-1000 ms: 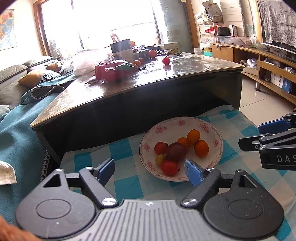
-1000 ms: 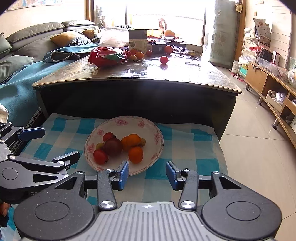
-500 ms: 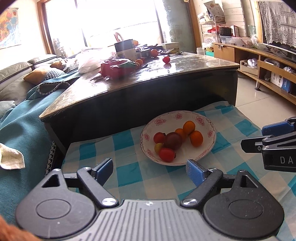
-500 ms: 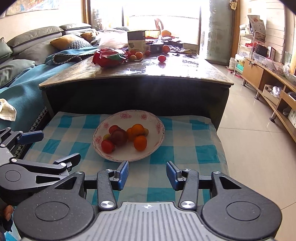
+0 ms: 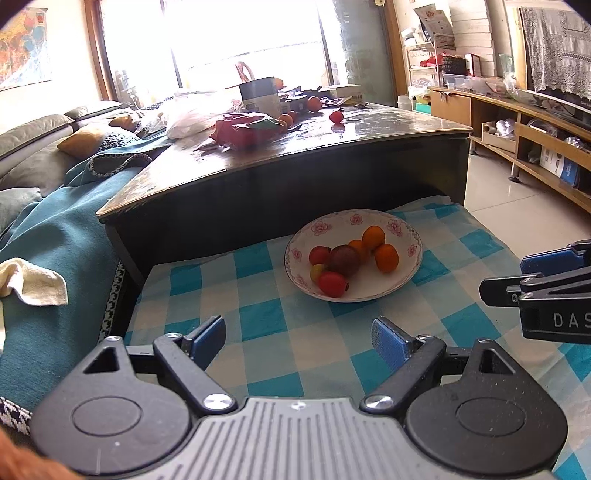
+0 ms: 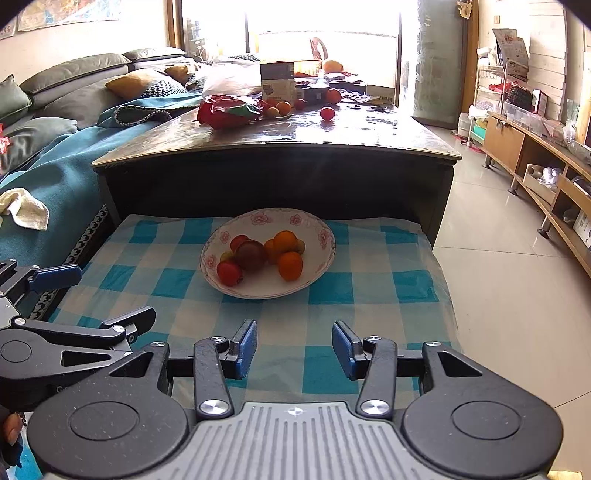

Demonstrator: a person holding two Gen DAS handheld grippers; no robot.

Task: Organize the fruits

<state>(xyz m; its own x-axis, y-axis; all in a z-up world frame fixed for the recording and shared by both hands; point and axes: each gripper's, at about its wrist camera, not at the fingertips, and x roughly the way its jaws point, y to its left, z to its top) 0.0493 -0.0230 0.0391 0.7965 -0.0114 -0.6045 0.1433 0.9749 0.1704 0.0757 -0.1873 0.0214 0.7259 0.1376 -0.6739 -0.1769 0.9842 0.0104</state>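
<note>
Fruits (image 6: 258, 258): oranges and red ones heaped in your floral plate (image 6: 321, 254) on the checked cloth (image 6: 369, 291). Your left gripper (image 5: 298, 338) and right gripper (image 6: 294, 343): both spread wide, empty, short of the plate

bright window (image 6: 325, 33) behind a dark table (image 6: 332, 136), grey sofa (image 6: 74, 85) left, wooden shelving (image 6: 546, 173) right, pale tiled floor (image 6: 509, 295).

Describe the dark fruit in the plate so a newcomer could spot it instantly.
Find the blue-and-white checked cloth in front of the dark coffee table; on it sits a white plate with pink flowers on its rim. The dark fruit lies left of centre, the only maroon-brown one, bigger than the red and orange fruits around it.
</note>
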